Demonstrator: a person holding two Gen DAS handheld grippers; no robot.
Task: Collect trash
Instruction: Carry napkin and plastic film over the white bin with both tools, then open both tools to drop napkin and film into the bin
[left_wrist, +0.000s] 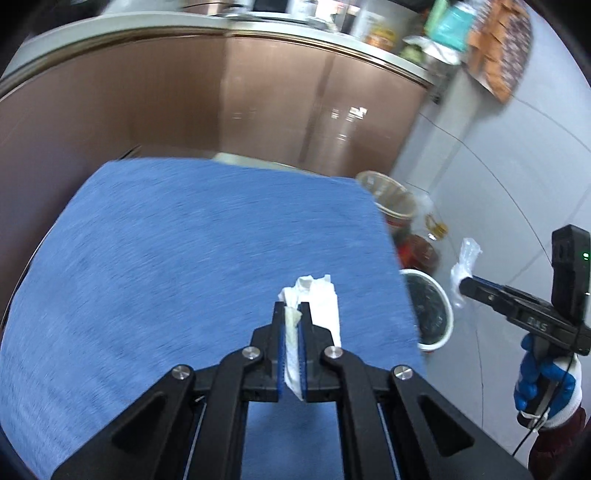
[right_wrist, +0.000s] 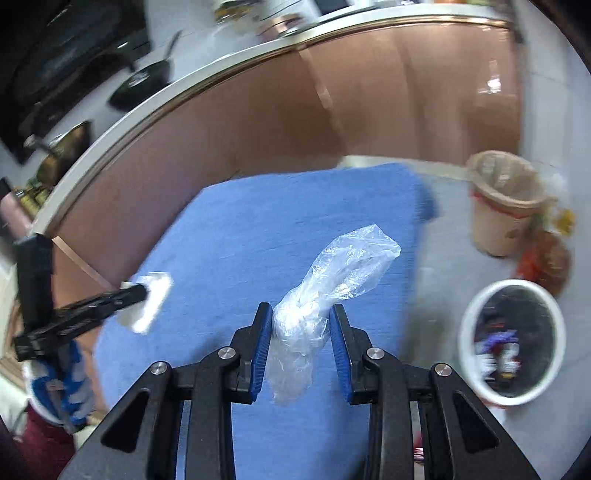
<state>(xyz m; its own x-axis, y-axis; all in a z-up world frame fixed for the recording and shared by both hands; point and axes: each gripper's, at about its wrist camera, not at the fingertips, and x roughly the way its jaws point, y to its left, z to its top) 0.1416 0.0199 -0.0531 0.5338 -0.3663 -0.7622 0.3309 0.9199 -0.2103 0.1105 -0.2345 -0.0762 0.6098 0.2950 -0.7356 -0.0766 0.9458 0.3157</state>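
Note:
My left gripper (left_wrist: 292, 310) is shut on a crumpled white tissue (left_wrist: 317, 299) and holds it above the blue cloth-covered table (left_wrist: 184, 258). It also shows in the right wrist view (right_wrist: 142, 291), with the tissue (right_wrist: 153, 299) at its tip. My right gripper (right_wrist: 301, 314) is shut on a clear crumpled plastic bag (right_wrist: 332, 277) above the table's right part. In the left wrist view the right gripper (left_wrist: 465, 286) holds the bag (left_wrist: 463, 266) past the table's right edge, above the floor. A white-rimmed bin with a black liner (right_wrist: 511, 339) stands on the floor at the right, with trash inside.
A beige bin (right_wrist: 506, 206) stands on the floor beyond the white one (left_wrist: 430, 314), with orange and brown items (right_wrist: 546, 258) beside it. Brown cabinet fronts (left_wrist: 258, 103) under a counter run behind the table. A grey tiled floor (left_wrist: 498, 184) lies at the right.

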